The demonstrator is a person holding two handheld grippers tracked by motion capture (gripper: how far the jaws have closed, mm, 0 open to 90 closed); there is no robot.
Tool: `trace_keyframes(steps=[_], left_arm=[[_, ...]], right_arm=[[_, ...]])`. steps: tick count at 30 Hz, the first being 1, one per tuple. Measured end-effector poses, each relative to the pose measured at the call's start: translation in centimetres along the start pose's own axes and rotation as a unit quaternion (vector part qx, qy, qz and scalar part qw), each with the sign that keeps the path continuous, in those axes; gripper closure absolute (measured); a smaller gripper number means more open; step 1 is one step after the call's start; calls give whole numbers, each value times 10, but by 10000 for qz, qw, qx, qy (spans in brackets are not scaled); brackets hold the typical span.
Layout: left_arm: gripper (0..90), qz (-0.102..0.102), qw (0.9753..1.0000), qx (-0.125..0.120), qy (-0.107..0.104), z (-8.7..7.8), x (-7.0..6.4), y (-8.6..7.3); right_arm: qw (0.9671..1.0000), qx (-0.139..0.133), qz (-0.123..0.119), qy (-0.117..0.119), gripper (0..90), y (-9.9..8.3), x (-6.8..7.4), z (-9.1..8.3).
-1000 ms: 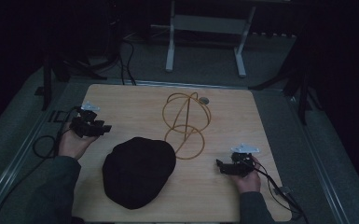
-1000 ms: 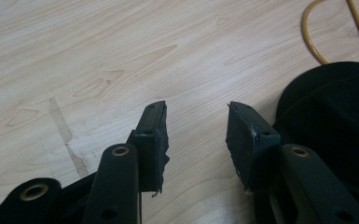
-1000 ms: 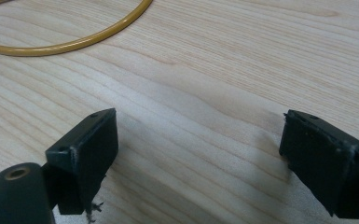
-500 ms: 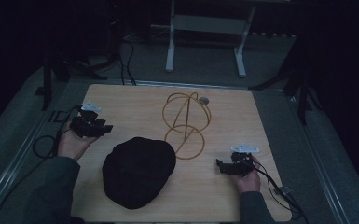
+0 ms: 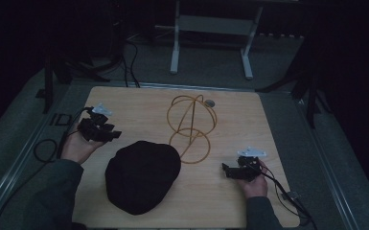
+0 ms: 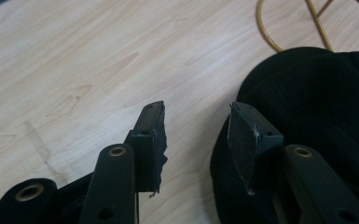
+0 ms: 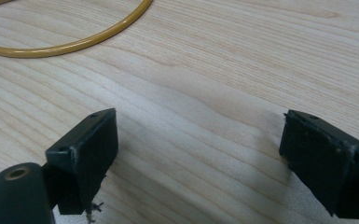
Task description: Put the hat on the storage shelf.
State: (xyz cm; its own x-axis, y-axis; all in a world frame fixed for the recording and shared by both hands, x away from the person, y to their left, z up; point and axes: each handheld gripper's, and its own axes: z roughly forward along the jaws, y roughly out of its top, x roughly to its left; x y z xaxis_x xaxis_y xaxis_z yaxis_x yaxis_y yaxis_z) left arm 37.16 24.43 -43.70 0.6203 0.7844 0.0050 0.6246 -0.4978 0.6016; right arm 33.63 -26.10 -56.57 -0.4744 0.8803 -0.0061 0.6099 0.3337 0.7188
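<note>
Soft black fabric cap, lower centre of frame, likely light and limp: best pinched at its brim edge by the part-open, empty left gripper; right gripper wide open, empty.

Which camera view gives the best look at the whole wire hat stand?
The high view: there the wire hat stand shows complete, its round cage upright above a ring base, beside the black cap. The left gripper view catches part of its base ring behind the cap; the right gripper view shows an arc of the ring.
</note>
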Motion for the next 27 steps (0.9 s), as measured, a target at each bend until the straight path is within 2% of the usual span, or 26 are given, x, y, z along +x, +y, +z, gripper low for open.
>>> trace_keyframes(steps=[7, 10, 12, 18, 24, 27], left_arm=[[561, 134, 9992, 284, -262, 13, -2, 1], [561, 144, 9987, 337, -351, 15, -1, 1], [560, 148, 9980, 357, -505, 20, -1, 1], [542, 162, 9962, 490, -696, 28, -2, 1], [538, 169, 9943, 686, -800, 36, -3, -1], [538, 244, 9936, 781, -784, 42, -5, -2]], right_arm=[[10000, -3, 2, 6, 115, 0, 0, 0], [10000, -5, 3, 7, 115, 0, 0, 0], [10000, -2, 3, 6, 115, 0, 0, 0], [10000, -2, 3, 8, 115, 0, 0, 0], [10000, -3, 3, 6, 115, 0, 0, 0], [10000, -2, 3, 8, 115, 0, 0, 0]])
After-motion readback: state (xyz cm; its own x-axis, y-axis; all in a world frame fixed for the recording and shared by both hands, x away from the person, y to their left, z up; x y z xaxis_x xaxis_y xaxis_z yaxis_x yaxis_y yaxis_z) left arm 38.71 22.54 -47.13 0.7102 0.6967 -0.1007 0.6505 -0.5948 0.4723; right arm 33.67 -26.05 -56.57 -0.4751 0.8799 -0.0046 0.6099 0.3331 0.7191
